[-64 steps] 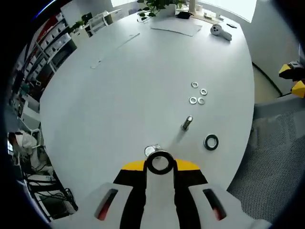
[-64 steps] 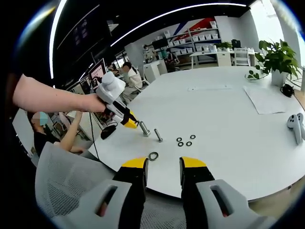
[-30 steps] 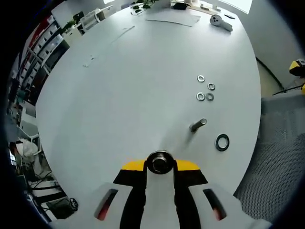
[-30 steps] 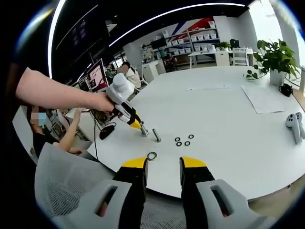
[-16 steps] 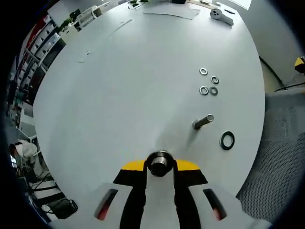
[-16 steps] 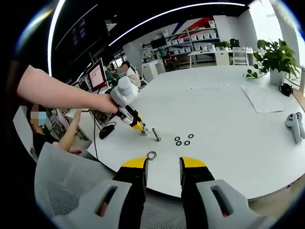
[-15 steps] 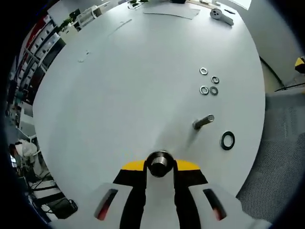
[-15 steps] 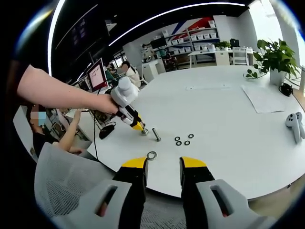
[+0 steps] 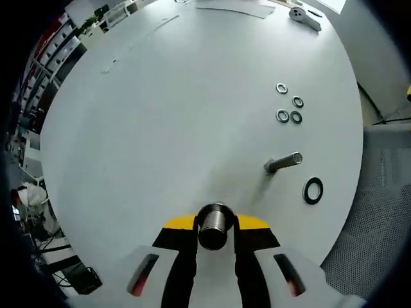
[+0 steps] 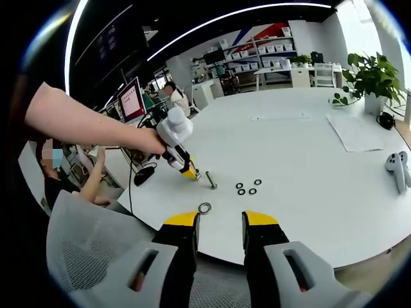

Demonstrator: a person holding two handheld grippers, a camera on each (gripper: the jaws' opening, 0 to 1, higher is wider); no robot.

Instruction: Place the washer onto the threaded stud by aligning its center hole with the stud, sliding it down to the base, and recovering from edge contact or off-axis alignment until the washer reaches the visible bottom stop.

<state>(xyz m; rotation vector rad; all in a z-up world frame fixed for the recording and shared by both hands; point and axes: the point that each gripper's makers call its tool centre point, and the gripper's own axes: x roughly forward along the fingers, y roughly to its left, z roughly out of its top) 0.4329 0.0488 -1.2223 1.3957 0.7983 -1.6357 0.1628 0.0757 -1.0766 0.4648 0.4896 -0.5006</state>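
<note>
Washer and threaded stud [image 9: 214,224] sit together between the left hand-held gripper [image 9: 215,226] jaws, which close around them; how deep the washer sits is unclear. Best to stay on-axis. Beyond the stud, a second stud [image 9: 283,162] and dark ring [image 9: 313,190] rest on the counter [image 9: 160,115]. The right hand-held gripper [image 10: 218,226] hangs open, empty.

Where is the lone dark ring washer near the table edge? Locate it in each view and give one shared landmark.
Left gripper view: the dark ring washer lies right of centre, near the white table's edge.
Right gripper view: it lies low, centre, just above the right gripper.
Shared landmark: the free-standing metal threaded stud beside it.
</note>
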